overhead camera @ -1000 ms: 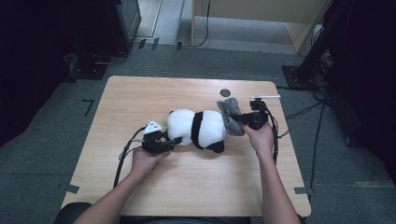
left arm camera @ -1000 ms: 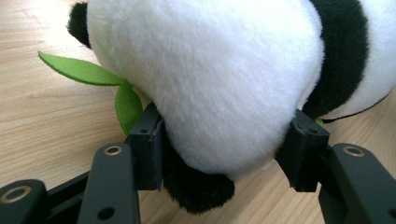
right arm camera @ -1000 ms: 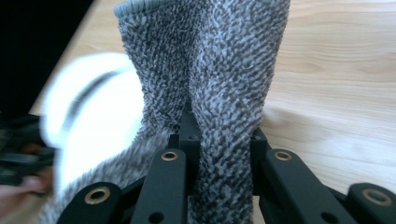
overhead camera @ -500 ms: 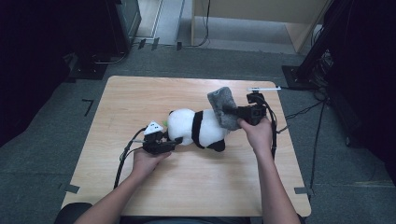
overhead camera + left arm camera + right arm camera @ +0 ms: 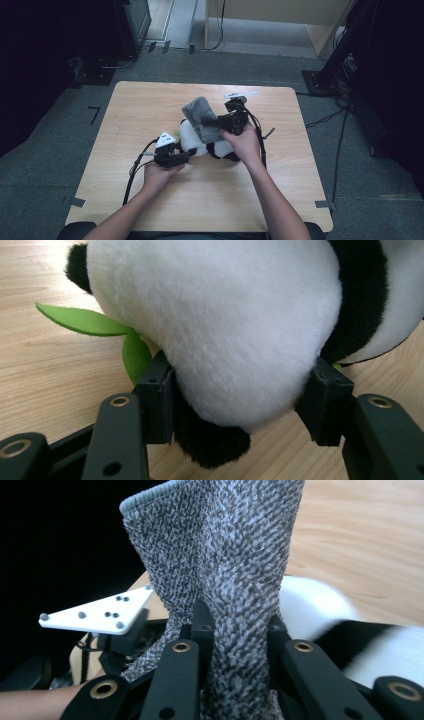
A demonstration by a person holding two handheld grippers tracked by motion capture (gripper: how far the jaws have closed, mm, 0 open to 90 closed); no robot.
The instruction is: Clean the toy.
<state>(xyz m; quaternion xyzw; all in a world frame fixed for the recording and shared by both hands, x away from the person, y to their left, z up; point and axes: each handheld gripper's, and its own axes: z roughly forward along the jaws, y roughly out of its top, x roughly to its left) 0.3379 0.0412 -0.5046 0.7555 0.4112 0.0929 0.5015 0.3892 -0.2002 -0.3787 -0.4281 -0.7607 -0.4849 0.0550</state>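
A black and white plush panda (image 5: 210, 145) lies on the wooden table (image 5: 130, 115) near its middle. My left gripper (image 5: 186, 156) clamps the panda's white head (image 5: 220, 325) between its jaws, with green felt leaves (image 5: 90, 322) sticking out beside it. My right gripper (image 5: 212, 121) is shut on a grey fuzzy cloth (image 5: 200, 117), held just above the panda's body. In the right gripper view the cloth (image 5: 225, 570) rises between the jaws and the panda (image 5: 320, 605) shows blurred behind it.
A white marker plate (image 5: 241, 94) lies flat near the table's far edge. Cables trail from both grippers across the table. Dark equipment stands (image 5: 345, 50) and a wooden cabinet stand on the floor beyond the table.
My right gripper has carried the grey cloth left, from beside the panda's feet to over its body. The left gripper has kept its hold on the head.
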